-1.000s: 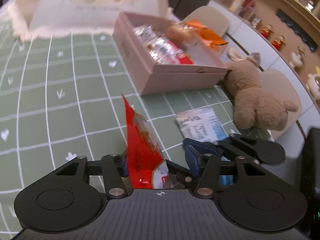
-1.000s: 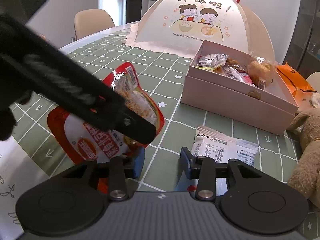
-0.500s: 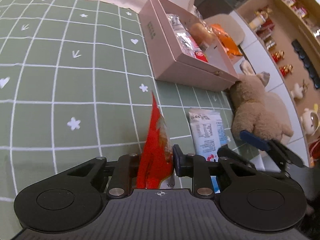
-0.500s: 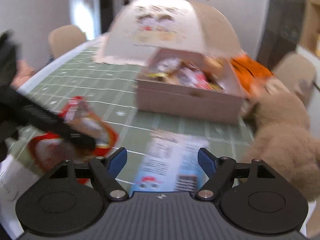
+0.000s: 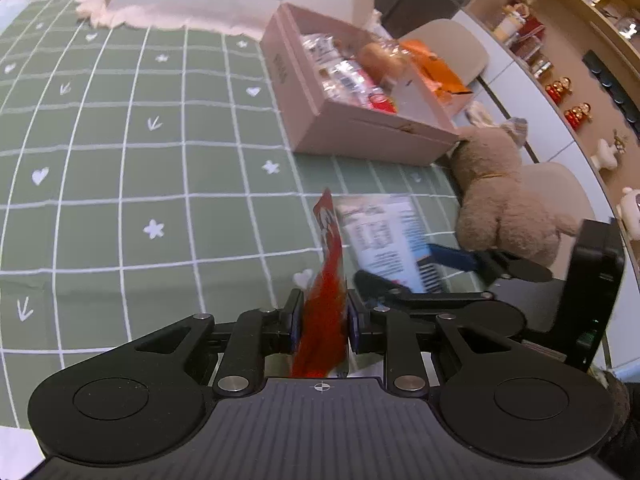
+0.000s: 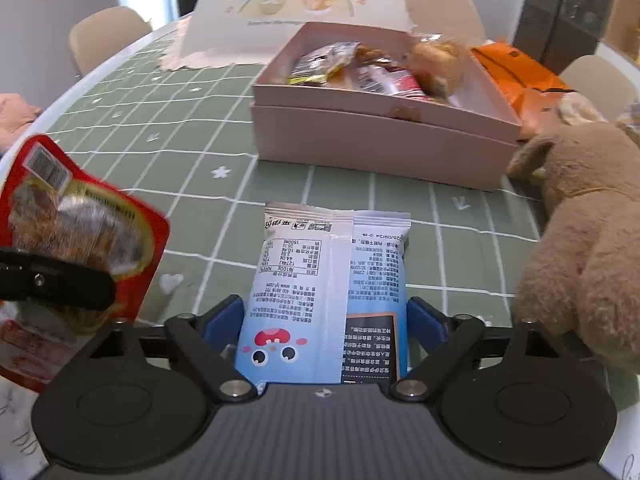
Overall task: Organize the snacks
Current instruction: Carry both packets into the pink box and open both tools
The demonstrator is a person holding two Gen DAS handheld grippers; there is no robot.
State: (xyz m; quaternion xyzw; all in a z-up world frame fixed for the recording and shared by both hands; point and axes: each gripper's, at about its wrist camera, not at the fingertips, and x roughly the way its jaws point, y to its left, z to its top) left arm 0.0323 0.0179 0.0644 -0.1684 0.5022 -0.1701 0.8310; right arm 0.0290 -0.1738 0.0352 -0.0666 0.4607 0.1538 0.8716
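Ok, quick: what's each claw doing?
Left claw: shut on the red snack pouch.
Right claw: opening, straddling the blue-white snack packet, not gripping.

On the bench (image 6: 120, 128) an open box (image 6: 384, 136) stands toward the far side, with wrapped snacks (image 6: 360, 68) inside it. Behind the box rises a domed food cover (image 6: 304, 4). A plush toy (image 6: 584, 232) lies at the box's right end, touching its corner. Nearer than the box, a flat snack packet (image 6: 328, 280) lies on the bench between the fingers of the right hand-held gripper (image 6: 324, 320). Left of it, a pouch (image 5: 326, 300) stands on edge in the left hand-held gripper (image 5: 322, 320), just beside the flat packet.
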